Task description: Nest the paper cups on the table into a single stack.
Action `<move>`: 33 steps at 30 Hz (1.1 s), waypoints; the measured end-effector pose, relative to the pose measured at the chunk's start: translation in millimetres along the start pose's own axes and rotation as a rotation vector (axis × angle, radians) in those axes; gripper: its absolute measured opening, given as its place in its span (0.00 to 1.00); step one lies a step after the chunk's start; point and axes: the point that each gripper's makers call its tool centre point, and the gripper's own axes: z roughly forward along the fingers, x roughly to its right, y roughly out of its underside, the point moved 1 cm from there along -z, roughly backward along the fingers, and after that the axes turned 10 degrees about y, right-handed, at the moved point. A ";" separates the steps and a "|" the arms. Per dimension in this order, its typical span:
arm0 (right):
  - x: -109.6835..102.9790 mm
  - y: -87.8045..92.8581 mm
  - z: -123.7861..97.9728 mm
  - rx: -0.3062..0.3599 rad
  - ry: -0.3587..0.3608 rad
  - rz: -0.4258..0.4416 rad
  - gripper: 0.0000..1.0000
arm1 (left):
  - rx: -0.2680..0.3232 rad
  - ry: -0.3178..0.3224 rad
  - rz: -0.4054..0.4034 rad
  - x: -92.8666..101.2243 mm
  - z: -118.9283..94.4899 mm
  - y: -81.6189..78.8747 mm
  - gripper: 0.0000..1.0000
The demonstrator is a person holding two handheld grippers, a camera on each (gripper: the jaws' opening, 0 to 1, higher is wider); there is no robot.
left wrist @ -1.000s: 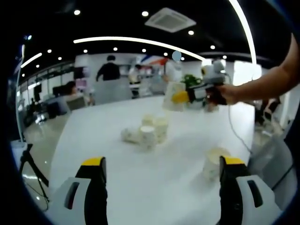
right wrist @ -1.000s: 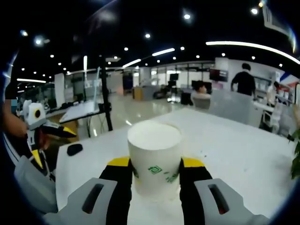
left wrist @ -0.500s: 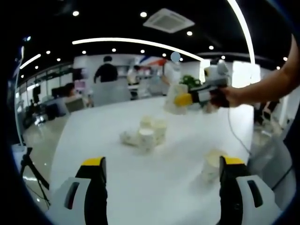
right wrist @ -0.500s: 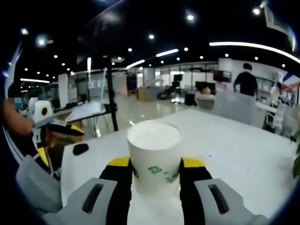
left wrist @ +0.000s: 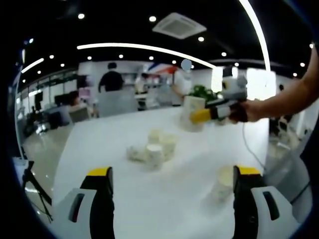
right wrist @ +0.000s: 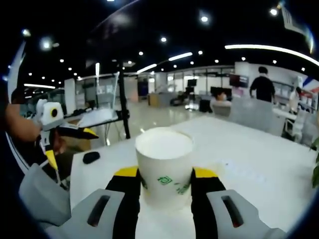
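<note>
While carried: paper cup (right wrist: 164, 167) clamped in right gripper (right wrist: 165, 185), now lower over worktop (left wrist: 114, 149).
Left gripper (left wrist: 172, 199): wide, empty.
Meaning: nearing cup cluster (left wrist: 152, 149) for nesting.

Matt paper cup (right wrist: 164, 167), glossy table (right wrist: 259, 174)

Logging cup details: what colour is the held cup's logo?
Green, on the white paper cup; clearest in the right gripper view.

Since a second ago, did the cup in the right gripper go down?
Yes. In the left gripper view, the right gripper and its cup sank closer to the table, lower against the plant behind.
</note>
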 end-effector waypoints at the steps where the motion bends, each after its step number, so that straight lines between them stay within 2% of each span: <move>1: -2.5 -0.9 -2.1 0.000 -0.004 0.005 0.36 | 0.002 0.004 0.005 1.5 1.2 -1.5 0.98; 10: -18.9 -8.1 -13.9 0.012 -0.036 -0.004 0.36 | 0.016 0.038 0.033 13.3 12.6 -15.5 0.97; 16: -27.5 -3.1 -19.0 -0.018 -0.046 0.015 0.36 | 0.029 0.057 0.046 17.5 19.7 -24.2 0.97; 20: -35.5 0.1 -23.5 -0.030 -0.055 0.003 0.36 | 0.060 0.078 0.025 21.9 23.1 -39.7 0.96; 26: -49.6 0.9 -29.4 -0.038 -0.080 -0.002 0.36 | 0.078 0.100 0.072 28.7 33.2 -62.5 0.93; 33: -66.5 4.6 -34.9 -0.057 -0.109 0.015 0.35 | 0.083 0.130 0.078 37.0 44.3 -67.2 0.91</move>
